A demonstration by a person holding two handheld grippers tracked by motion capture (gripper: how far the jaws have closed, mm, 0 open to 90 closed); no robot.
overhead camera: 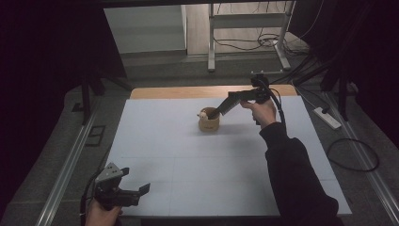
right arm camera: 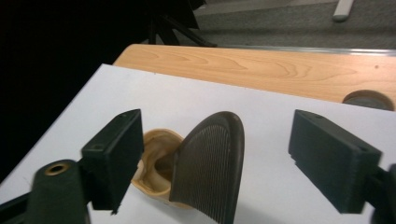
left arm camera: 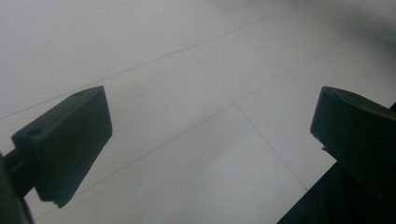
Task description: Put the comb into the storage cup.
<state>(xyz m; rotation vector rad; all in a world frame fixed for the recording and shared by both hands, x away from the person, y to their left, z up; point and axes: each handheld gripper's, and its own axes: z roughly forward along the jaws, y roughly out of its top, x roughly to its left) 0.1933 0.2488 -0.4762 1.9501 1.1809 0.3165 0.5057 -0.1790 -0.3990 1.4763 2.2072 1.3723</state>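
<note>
A tan wooden cup [overhead camera: 209,123] stands on the far middle of the white table cover [overhead camera: 211,169]. A small white object [overhead camera: 203,114] sits at the cup's rim, and a dark ridged paddle-shaped piece [right arm camera: 210,168] stands up out of the cup [right arm camera: 156,158]. My right gripper [overhead camera: 221,109] reaches down to the cup from the right. In the right gripper view its jaws are open on either side of the dark piece, and there are gaps between them and it. My left gripper [overhead camera: 135,181] hovers open and empty over the cover [left arm camera: 187,93] at the near left corner.
A bare wooden strip [overhead camera: 188,92] runs along the table's far edge, with a round dark grommet [right arm camera: 366,99] in it. On the floor beyond are a metal frame [overhead camera: 244,28], cables and a white power strip [overhead camera: 328,117]. Rails flank the table.
</note>
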